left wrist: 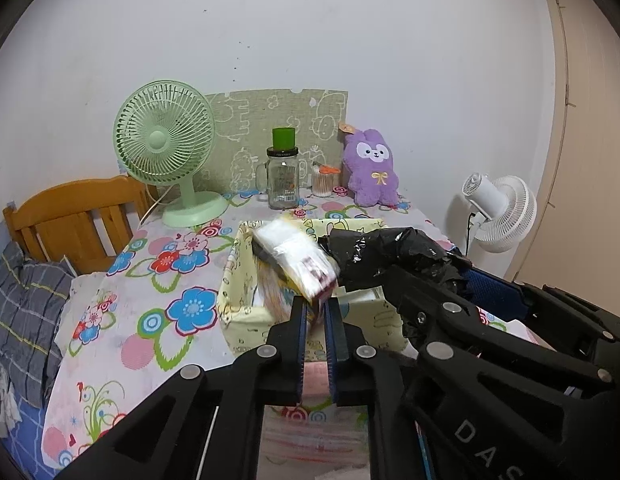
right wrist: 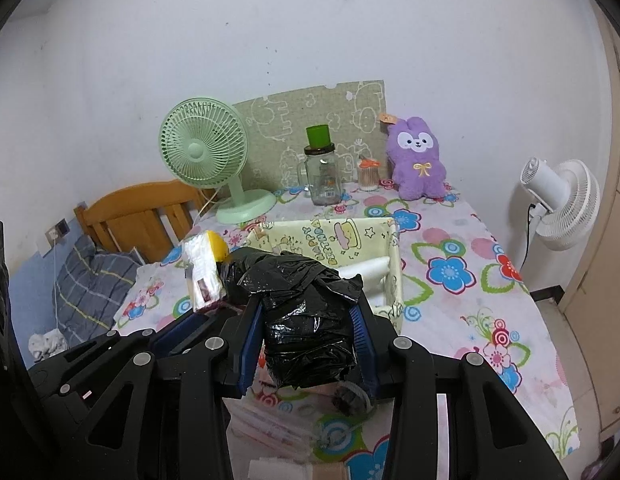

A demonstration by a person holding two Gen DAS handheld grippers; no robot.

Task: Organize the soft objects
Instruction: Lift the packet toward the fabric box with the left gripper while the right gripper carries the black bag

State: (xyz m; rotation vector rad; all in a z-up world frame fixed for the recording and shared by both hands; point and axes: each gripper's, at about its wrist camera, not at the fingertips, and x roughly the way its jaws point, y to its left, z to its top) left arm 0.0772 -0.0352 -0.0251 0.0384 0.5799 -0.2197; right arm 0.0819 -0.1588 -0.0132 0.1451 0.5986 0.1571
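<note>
the left gripper (left wrist: 314, 312) has its blue-padded jaws pinched nearly together on the lower corner of a clear-wrapped white packet (left wrist: 297, 260), which juts up and away, blurred, above the open yellow fabric box (left wrist: 245, 312). from the right wrist view the same packet (right wrist: 201, 272) shows a yellow end and sits just left of the black bundle. the right gripper (right wrist: 310, 344) stands partly open with its pads pressed against both sides of a crumpled roll of black plastic bags (right wrist: 305, 320), lifted clear of the flowered tablecloth (right wrist: 470, 300); in the left wrist view that black bundle (left wrist: 390, 252) hangs beside the packet, the two close or touching. the yellow box (right wrist: 350, 236) lies just beyond both grippers, with a pale roll (right wrist: 370, 270) resting inside against its right wall. farther back along the wall stand a green desk fan (left wrist: 165, 152), a glass jar with a green cap (left wrist: 283, 176), a small tub of cotton swabs (left wrist: 324, 182) and a purple plush rabbit (left wrist: 372, 168), in front of a patterned mat (left wrist: 277, 120). a wooden headboard (left wrist: 73, 216) and a checked pillow (left wrist: 25, 304) lie to the left, a white floor fan (left wrist: 498, 212) to the right.
</note>
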